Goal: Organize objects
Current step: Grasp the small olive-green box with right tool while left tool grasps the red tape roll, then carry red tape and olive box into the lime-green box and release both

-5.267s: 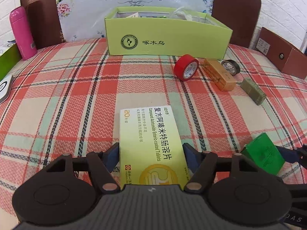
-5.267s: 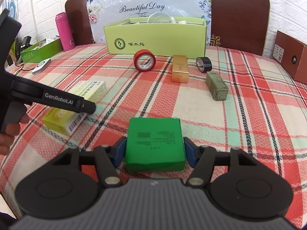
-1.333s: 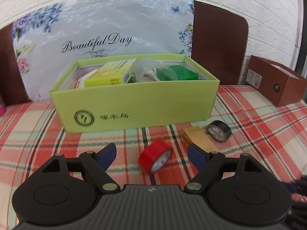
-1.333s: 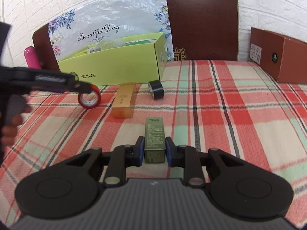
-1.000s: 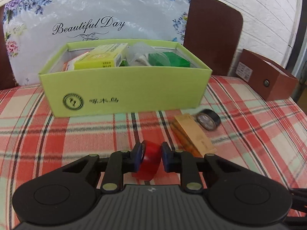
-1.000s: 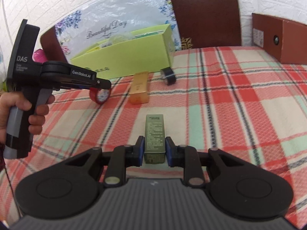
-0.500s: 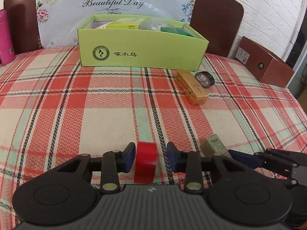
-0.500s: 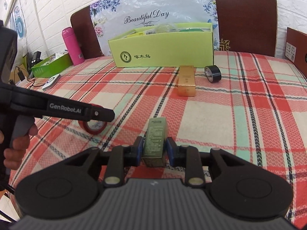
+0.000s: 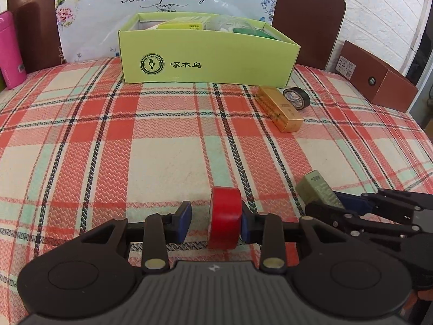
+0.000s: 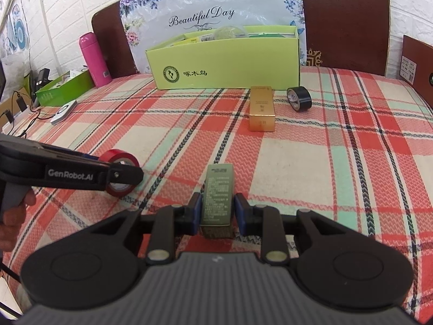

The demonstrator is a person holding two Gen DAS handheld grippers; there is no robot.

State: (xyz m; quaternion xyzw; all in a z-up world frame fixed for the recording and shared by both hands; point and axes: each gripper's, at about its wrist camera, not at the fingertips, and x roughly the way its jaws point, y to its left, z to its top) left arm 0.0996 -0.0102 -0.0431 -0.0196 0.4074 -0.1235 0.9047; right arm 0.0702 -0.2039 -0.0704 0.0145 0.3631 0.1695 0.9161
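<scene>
A red tape roll (image 9: 226, 216) stands on edge on the plaid cloth between the fingers of my left gripper (image 9: 215, 223). The jaws are open: the right pad touches the roll, the left pad stands apart from it. The roll also shows in the right wrist view (image 10: 121, 172). My right gripper (image 10: 217, 214) has its pads slightly apart on either side of an olive green box (image 10: 218, 197), which rests on the cloth. A gold box (image 10: 262, 108) and a black tape roll (image 10: 299, 98) lie before the light green open box (image 9: 205, 57), which holds several items.
A pink bottle (image 10: 94, 59) and a green tray (image 10: 62, 89) stand at the far left. A brown box (image 9: 376, 78) sits at the far right. A flowered bag and brown chair backs stand behind the open box.
The left gripper's jaws have opened and let go of the red tape roll, which now stands on the cloth. The right gripper's pads have eased off the olive box.
</scene>
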